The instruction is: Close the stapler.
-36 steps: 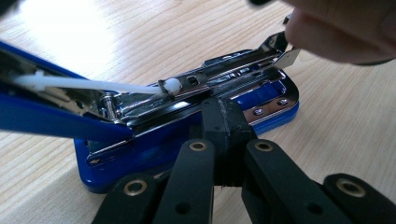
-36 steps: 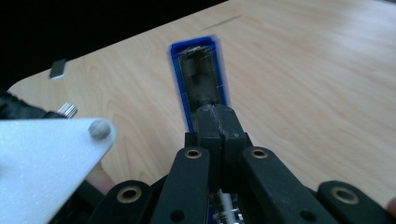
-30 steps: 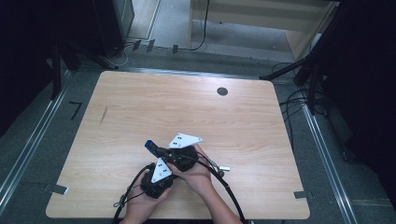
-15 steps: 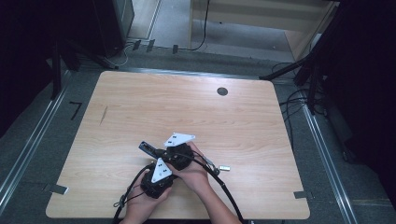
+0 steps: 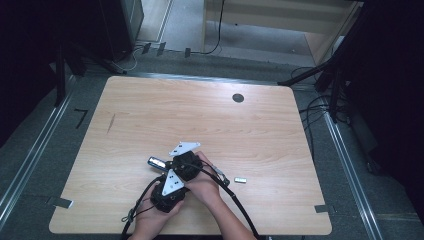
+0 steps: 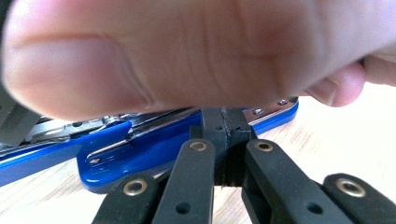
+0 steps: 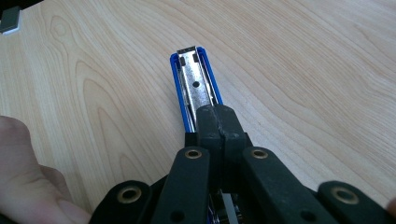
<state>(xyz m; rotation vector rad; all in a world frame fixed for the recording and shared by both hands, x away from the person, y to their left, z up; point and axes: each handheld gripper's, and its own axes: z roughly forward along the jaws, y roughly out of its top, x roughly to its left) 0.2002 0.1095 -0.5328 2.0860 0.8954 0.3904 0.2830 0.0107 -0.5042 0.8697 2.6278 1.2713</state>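
Note:
A blue stapler (image 5: 157, 162) with a bare metal staple channel lies low over the wooden table (image 5: 200, 120), in front of the person's hands. My right gripper (image 7: 219, 116) is shut, its joined tips resting on top of the stapler's (image 7: 194, 86) metal channel. My left gripper (image 6: 226, 122) is also shut, with its tips against the side of the stapler's blue body (image 6: 154, 149). A thumb (image 6: 187, 51) lies over the stapler just above them. In the high view the right gripper (image 5: 172, 164) sits above the left gripper (image 5: 170, 180), and both hands are close together.
A small strip of staples (image 5: 240, 180) lies on the table to the right of the hands. A little grey block (image 7: 9, 21) sits near the table's edge. A dark round hole (image 5: 238, 97) marks the far side. Cables trail off the near edge.
The stapler's free end has dropped and now points level to the left, showing its metal. The right gripper shifted slightly with it, and the left gripper stayed put.

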